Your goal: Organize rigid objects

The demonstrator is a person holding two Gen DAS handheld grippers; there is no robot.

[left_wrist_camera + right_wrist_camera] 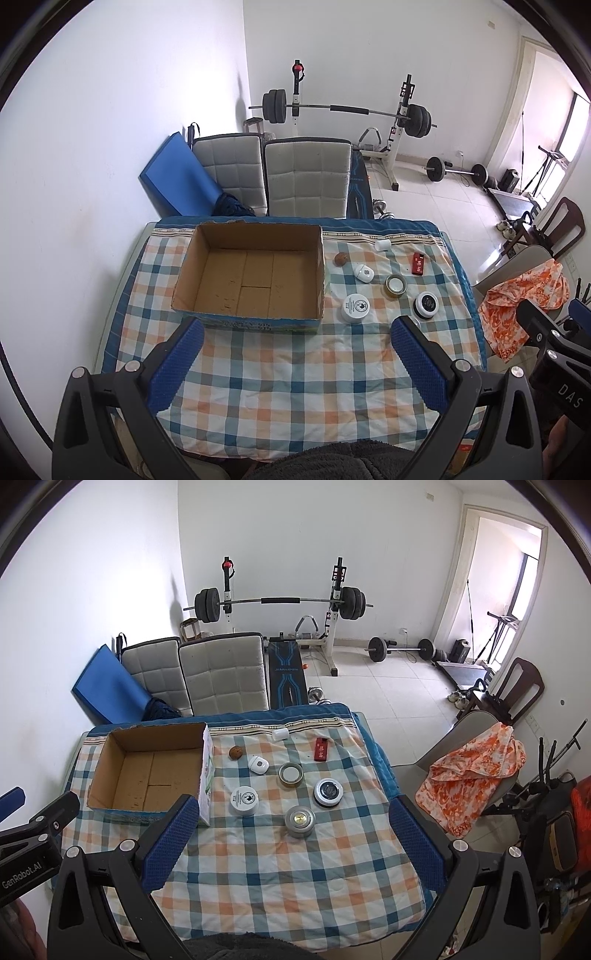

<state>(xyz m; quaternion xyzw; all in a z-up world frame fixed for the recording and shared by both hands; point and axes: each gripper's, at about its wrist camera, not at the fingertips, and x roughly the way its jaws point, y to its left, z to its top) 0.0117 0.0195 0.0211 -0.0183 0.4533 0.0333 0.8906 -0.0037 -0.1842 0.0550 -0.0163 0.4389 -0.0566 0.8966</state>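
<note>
An empty cardboard box (251,273) (147,768) sits at the left of the checked tablecloth (288,380) (288,871). To its right lie small items: a white jar (355,308) (244,800), a black-lidded jar (425,304) (328,792), a tape roll (396,285) (291,774), a silver tin (300,820), a white fob (363,273) (258,764), a walnut (341,259) (235,753), a red case (418,264) (320,749) and a white cap (382,245) (280,734). My left gripper (295,354) and right gripper (291,830) hover open and empty above the near cloth.
Two padded chairs (306,173) and a blue mat (177,177) stand behind the table. A chair with an orange cloth (472,771) is at the right. A barbell rack (280,605) and loose weights stand on the tiled floor beyond.
</note>
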